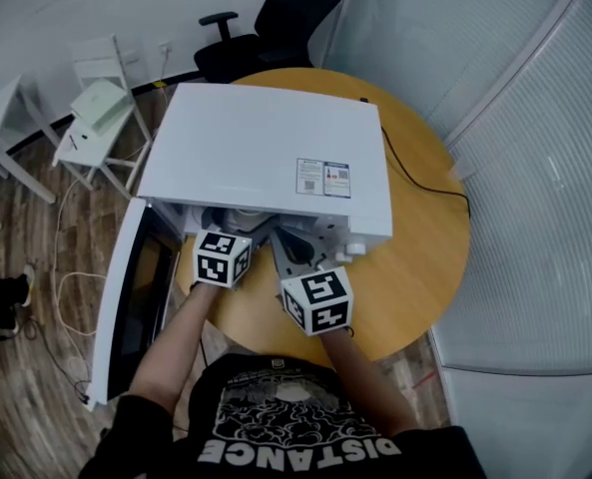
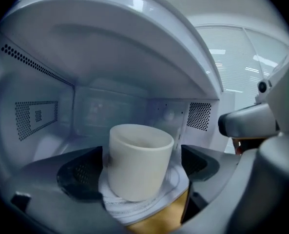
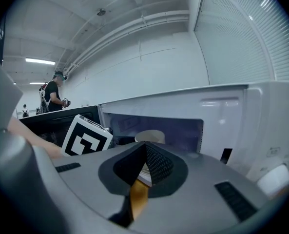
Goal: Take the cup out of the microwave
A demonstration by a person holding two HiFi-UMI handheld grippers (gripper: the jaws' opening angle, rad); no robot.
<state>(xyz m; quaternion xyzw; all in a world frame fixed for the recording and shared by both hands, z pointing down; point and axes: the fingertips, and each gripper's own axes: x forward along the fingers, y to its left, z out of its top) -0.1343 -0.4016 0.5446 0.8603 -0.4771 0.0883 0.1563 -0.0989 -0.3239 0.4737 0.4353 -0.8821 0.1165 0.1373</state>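
A cream cup (image 2: 137, 162) stands upright on the white turntable (image 2: 134, 204) inside the white microwave (image 1: 266, 158), whose door (image 1: 136, 297) hangs open to the left. My left gripper (image 2: 142, 168) reaches into the cavity, open, with its dark pads (image 2: 78, 177) on either side of the cup and apart from it. Its marker cube (image 1: 221, 257) shows at the microwave's mouth. My right gripper (image 3: 145, 147) is shut and empty, in front of the opening, right of the left one. The cup's rim (image 3: 150, 136) shows beyond its jaws.
The microwave sits on a round wooden table (image 1: 415, 257) with a black cable (image 1: 425, 183) trailing right. A black office chair (image 1: 276, 18) stands behind, white furniture (image 1: 101, 108) at left, a glass wall at right. A person (image 3: 54, 89) stands far off.
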